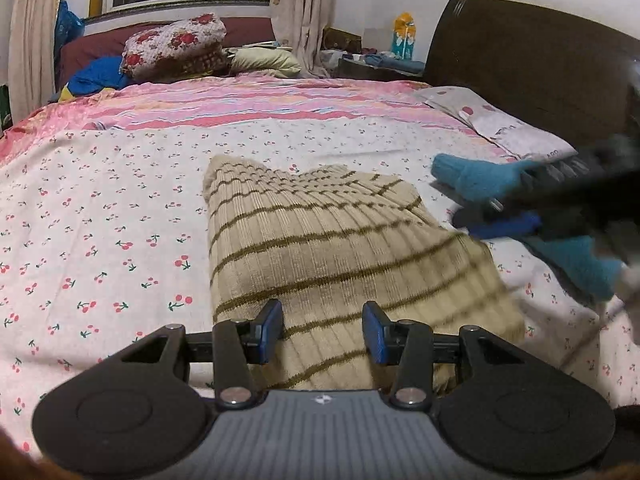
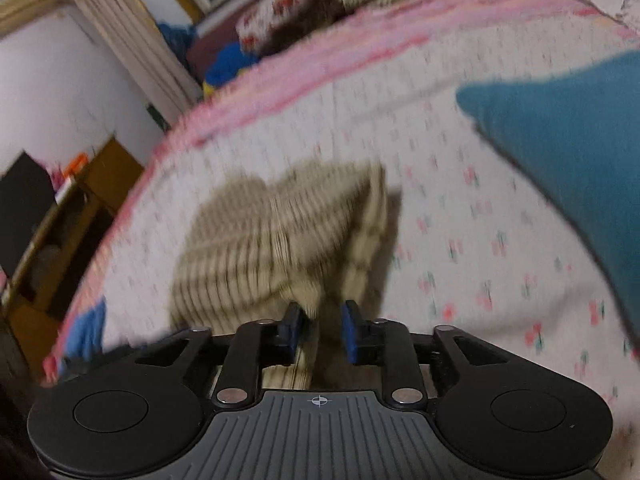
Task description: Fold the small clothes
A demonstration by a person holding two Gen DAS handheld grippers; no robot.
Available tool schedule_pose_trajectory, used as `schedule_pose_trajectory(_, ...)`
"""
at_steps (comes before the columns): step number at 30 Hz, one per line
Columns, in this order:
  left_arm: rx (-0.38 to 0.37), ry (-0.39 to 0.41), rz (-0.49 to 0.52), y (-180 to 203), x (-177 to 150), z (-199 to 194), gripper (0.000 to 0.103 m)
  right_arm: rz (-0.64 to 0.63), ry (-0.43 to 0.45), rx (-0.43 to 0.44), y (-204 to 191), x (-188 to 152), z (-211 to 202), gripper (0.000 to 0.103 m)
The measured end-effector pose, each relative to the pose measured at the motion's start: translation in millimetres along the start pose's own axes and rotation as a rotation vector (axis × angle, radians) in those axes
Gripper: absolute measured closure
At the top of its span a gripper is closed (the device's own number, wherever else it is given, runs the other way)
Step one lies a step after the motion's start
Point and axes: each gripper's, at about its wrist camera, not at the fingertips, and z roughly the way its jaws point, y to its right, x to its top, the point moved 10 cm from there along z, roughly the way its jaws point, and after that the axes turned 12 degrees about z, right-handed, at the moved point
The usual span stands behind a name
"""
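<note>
A beige striped knit garment [image 1: 320, 256] is laid on the cherry-print bed sheet [image 1: 100, 240], with its long axis running from near to far. In the left wrist view the left hand-held gripper [image 1: 322, 332] is seen at the garment's near edge, its blue pads spread wide with the fabric lying between and beneath them; nothing is pinched. The right hand-held gripper [image 2: 319, 330] is shown in its own view with jaws parted more narrowly, a fold of the same garment [image 2: 280, 232] rising into the gap; whether the cloth is actually gripped cannot be told, as that view is blurred.

The garment extends straight ahead of both grippers, so the coming fold is judged to turn on carrying the near edge towards the far end. The left gripper appears the better centred on it.

Only the left view shows the right gripper from outside, at the right of the garment, beside a teal knit item [image 1: 472, 178]. Only the right view shows the garment's raised fold.
</note>
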Motion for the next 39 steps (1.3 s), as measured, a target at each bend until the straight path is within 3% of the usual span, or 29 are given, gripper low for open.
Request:
schedule_pose_trajectory(2, 0.002, 0.004, 0.004, 1.7, 0.3, -3.8, 0.054, 0.032, 0.019, -0.021, -1.2, 13.6, 8.5, 0.069)
schedule_pose_trajectory(5, -0.002, 0.009, 0.006, 0.7, 2.6, -3.4, 0.054, 0.081, 0.022, 0.021, -8.2, 23.2, 13.4, 0.069)
schedule_pose_trajectory(13, 0.005, 0.022, 0.009, 0.2, 7.3, -9.3, 0.054, 0.029, -0.02, -0.085, -20.9, 26.8, 74.1, 0.062)
schedule_pose_trajectory(14, 0.008, 0.028, 0.006, -1.7, 9.3, -10.9, 0.054, 0.025, -0.015, -0.087, -21.2, 26.7, 75.5, 0.064)
schedule_pose_trajectory(18, 0.024, 0.079, -0.019, -10.8, 22.5, -18.4, 0.054, 0.076, 0.009, -0.029, -12.5, 32.6, 57.8, 0.092)
schedule_pose_trajectory(21, 0.048, 0.106, -0.056, -23.1, 30.9, -15.5, 0.051, 0.143, 0.056, 0.007, 2.7, 37.0, 38.9, 0.093)
schedule_pose_trajectory(23, 0.06, 0.082, -0.083, -28.4, 30.0, -1.4, 0.05, 0.204, 0.074, 0.033, 14.7, 35.7, 33.0, 0.093)
schedule_pose_trajectory(26, 0.082, 0.021, -0.077, -32.3, 22.6, 21.8, 0.049, 0.244, 0.043, -0.014, 32.9, 25.2, 52.9, 0.094)
schedule_pose_trajectory(29, 0.09, 0.013, -0.072, -33.1, 22.4, 23.0, 0.049, 0.293, 0.042, 0.009, 37.9, 25.8, 56.2, 0.092)
schedule_pose_trajectory(34, 0.093, 0.009, -0.084, -33.5, 25.0, 16.8, 0.049, 0.203, 0.076, -0.027, 23.3, 32.9, 38.2, 0.086)
schedule_pose_trajectory(39, 0.114, 0.02, -0.07, -39.7, 41.3, 17.6, 0.049, 0.044, 0.175, -0.08, -6.9, 32.7, 13.7, 0.086)
